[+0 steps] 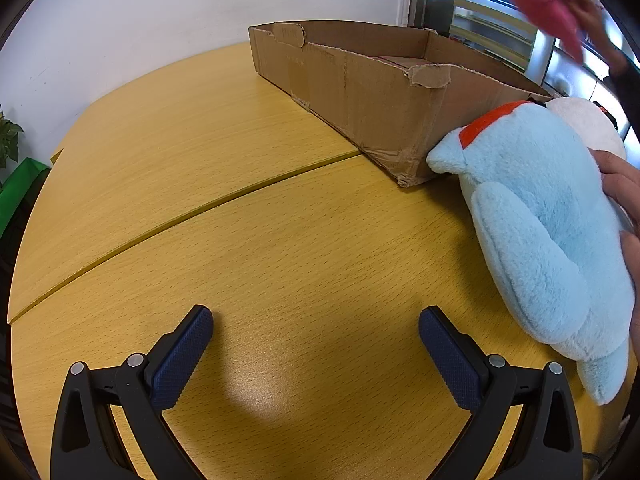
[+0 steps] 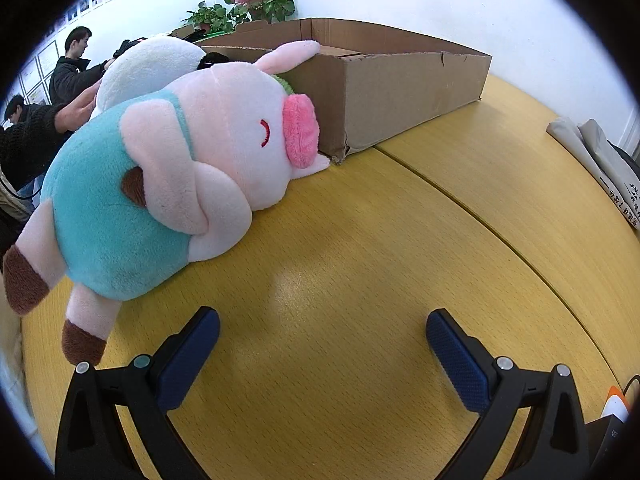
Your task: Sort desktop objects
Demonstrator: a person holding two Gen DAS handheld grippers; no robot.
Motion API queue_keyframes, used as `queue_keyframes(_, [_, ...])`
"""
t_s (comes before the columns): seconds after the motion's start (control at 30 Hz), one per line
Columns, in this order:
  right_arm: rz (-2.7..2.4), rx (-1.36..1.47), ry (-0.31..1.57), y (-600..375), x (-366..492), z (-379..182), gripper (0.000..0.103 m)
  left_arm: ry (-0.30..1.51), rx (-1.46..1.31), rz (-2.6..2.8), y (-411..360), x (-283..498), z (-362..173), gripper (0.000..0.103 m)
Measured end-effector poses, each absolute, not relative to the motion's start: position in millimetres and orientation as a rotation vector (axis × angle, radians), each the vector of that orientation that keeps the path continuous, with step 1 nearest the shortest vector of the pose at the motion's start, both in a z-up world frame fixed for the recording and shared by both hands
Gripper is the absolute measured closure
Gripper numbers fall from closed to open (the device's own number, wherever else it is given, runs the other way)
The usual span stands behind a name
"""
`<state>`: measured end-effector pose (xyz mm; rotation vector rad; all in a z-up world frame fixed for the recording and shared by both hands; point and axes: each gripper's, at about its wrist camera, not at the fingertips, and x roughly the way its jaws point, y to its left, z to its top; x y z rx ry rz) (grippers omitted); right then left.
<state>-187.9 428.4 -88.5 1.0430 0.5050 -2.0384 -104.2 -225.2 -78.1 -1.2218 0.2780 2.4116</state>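
With the left gripper (image 1: 316, 354) and right gripper (image 2: 323, 356) both spread wide and empty, the pig plush (image 2: 168, 168) lies on the table (image 2: 360, 264), snout against the cardboard box (image 2: 400, 96); being apparently light, soft and compressible, it is best pinched deeply across the body.
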Motion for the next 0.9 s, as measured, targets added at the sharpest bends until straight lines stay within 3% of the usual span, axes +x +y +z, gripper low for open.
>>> queue_keyframes(0.9, [-2.040,1.043,0.505,431.1,-183.1,-88.2,0.000,0.278,-1.223,2.412,-222.3,-102.7,-78.7,0.000])
